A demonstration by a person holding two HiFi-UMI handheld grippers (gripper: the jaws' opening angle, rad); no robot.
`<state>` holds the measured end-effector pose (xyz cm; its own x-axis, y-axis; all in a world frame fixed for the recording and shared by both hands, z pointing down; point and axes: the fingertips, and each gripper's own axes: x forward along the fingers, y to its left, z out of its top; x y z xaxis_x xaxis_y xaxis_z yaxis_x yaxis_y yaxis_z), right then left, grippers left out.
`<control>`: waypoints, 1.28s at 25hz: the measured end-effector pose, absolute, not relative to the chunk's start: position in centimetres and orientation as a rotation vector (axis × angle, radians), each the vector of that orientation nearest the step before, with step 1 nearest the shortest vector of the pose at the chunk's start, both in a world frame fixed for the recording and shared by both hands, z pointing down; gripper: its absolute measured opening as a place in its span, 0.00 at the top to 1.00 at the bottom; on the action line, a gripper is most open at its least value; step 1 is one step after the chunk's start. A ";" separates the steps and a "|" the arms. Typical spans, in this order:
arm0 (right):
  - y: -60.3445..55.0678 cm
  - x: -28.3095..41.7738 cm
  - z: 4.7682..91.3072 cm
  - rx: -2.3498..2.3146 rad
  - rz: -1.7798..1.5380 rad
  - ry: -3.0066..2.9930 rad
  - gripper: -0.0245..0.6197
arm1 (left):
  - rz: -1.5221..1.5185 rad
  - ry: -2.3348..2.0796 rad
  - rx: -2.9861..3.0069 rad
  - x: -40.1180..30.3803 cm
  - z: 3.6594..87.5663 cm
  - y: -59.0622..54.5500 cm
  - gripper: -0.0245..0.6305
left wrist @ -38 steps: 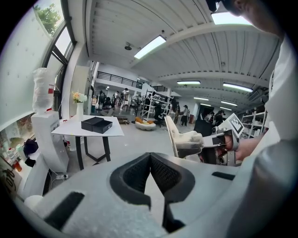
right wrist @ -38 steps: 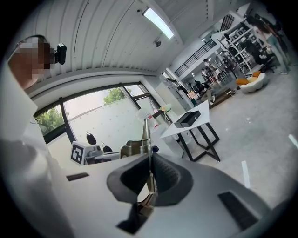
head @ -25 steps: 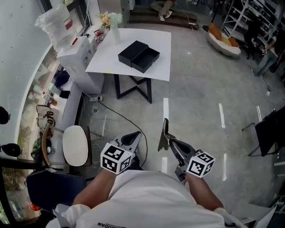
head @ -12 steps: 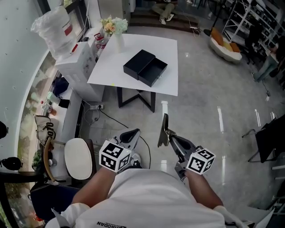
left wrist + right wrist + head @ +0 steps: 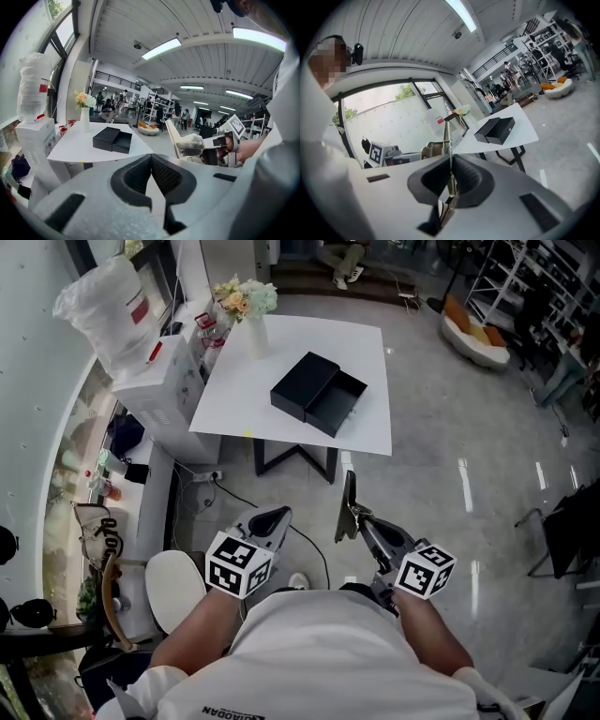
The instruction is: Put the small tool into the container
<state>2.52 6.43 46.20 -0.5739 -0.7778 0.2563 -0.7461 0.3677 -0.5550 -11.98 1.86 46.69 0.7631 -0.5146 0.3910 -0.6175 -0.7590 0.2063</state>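
My right gripper [image 5: 364, 524] is shut on the small tool [image 5: 347, 506], a flat metal blade that sticks up and forward out of the jaws. In the right gripper view the tool [image 5: 447, 136] stands edge-on between the pads. The container [image 5: 320, 394] is a black box on the white table [image 5: 234, 390], well ahead of both grippers; its right half lies open, and it also shows in the left gripper view [image 5: 112, 139] and the right gripper view [image 5: 496, 129]. My left gripper [image 5: 269, 520] is held low at the left, shut with nothing in it.
A vase of flowers [image 5: 251, 313] stands at the table's far left corner. Left of the table are a white cabinet [image 5: 155, 376] with a plastic bag on it. A white stool [image 5: 173, 587] and a floor cable [image 5: 239, 498] lie near my left side. Grey polished floor lies ahead.
The table and black box have drawn nearer and lower in the head view. Both grippers keep their pose, the right one still holding the tool.
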 end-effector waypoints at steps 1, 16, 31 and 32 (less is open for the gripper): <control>6.0 2.4 46.3 -1.434 -0.999 2.555 0.94 | 0.452 -0.865 2.633 -12.2 46.9 1.4 0.95; 1.4 3.9 47.4 -1.484 -1.038 2.543 0.94 | 0.451 -0.809 2.596 -10.9 49.0 -2.6 0.95; -13.2 11.1 47.7 -1.364 -1.051 2.589 0.94 | 0.459 -0.901 2.546 -3.3 48.2 -15.7 0.95; -14.2 11.7 47.7 -1.355 -1.056 2.594 0.94 | 0.457 -0.909 2.547 -2.6 48.0 -16.7 0.95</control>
<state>11.66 -14.22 47.71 -0.6201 -0.7365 0.2702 -0.7159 0.3904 -0.5789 -2.63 -16.66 47.97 0.7355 -0.5266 0.4263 -0.6561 -0.7104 0.2545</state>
